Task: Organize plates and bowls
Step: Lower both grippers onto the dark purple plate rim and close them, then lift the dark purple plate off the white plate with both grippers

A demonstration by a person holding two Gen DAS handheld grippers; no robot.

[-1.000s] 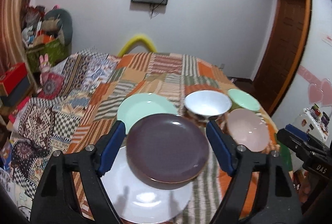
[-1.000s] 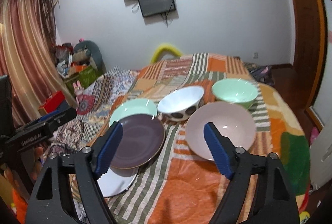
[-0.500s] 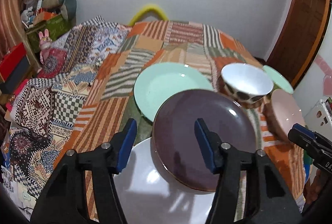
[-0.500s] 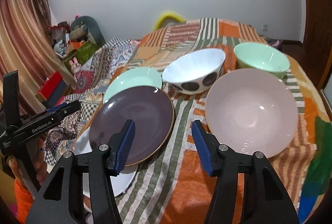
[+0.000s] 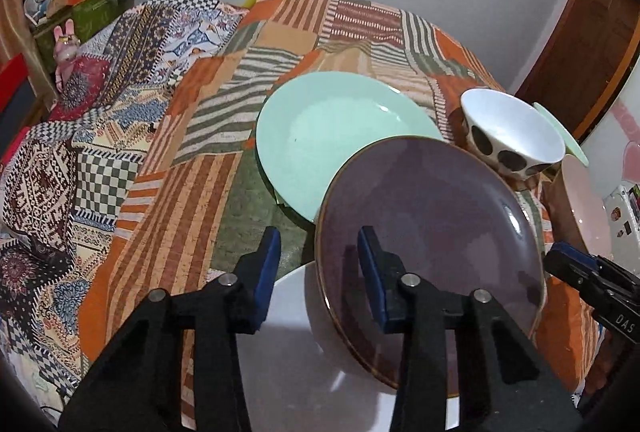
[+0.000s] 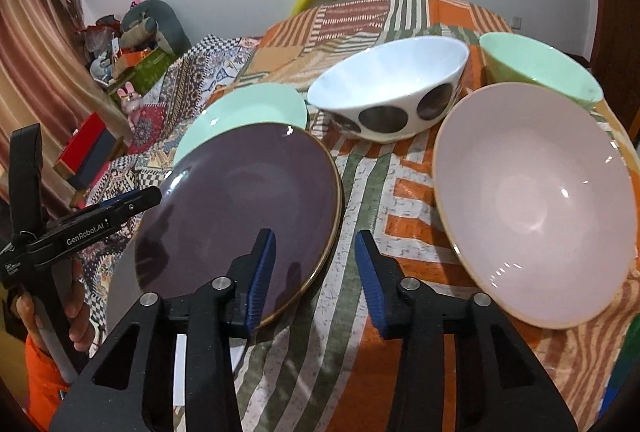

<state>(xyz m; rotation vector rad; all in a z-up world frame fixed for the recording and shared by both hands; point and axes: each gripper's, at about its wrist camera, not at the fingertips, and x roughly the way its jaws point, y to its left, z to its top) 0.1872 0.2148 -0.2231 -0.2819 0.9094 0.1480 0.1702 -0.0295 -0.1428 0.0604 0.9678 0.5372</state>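
A dark purple plate [image 5: 432,252] lies tilted on a white plate [image 5: 296,356] and overlaps a mint plate [image 5: 332,136]. My left gripper [image 5: 320,264] hangs over the purple plate's left rim. Its jaws are closing with the rim between them, and the pads are clear of it. My right gripper [image 6: 316,264] straddles the right rim of the same purple plate [image 6: 248,200]. Its jaws are also closing, without pressing on the rim. A pink bowl [image 6: 532,200], a white spotted bowl [image 6: 388,88] and a mint bowl [image 6: 536,68] stand to the right.
Everything rests on a patchwork cloth [image 6: 360,332] over a bed. A hand holds the left gripper's handle [image 6: 80,228] at the left of the right wrist view. Boxes and soft toys [image 5: 76,4] pile up at the far left by a curtain. A wooden door [image 5: 592,44] is at the right.
Both grippers have come down and closer to the purple plate, one at each side rim. Both pairs of jaws have narrowed a lot. The dishes have not moved.
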